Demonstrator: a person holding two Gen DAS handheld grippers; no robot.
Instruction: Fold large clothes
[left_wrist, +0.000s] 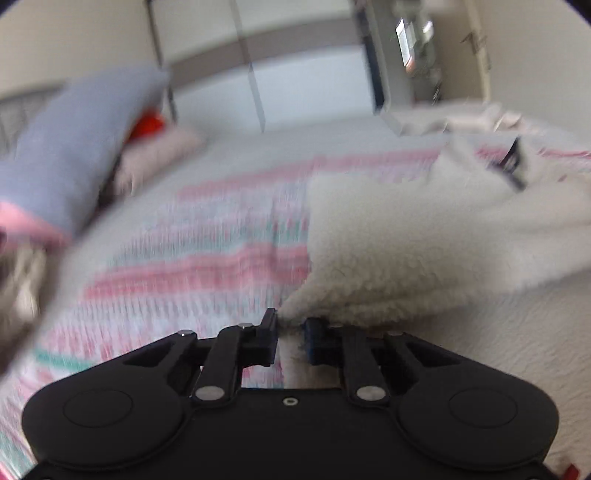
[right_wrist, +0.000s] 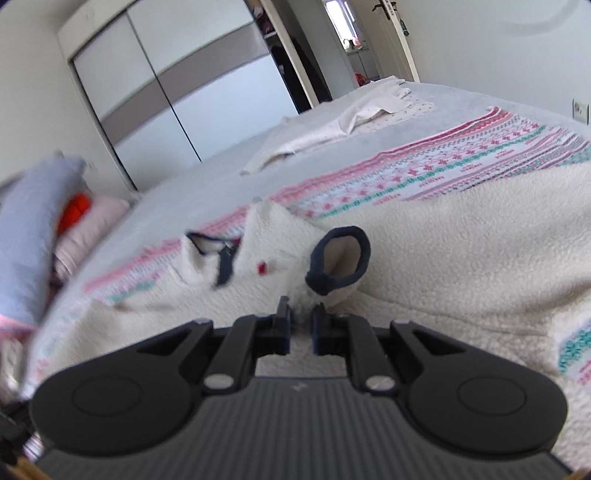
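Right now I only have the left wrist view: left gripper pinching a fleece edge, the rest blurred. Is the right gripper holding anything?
Observer: Yes. The right gripper is shut on the cream fleece jacket, on a bunched fold.
Operator: Which part of the jacket?
Observer: The sleeve end. The navy cuff stands open just beyond the fingertips.
Operator: Any landmark for the front?
Observer: A small red tag shows left of the cuff, next to the navy zip trim.
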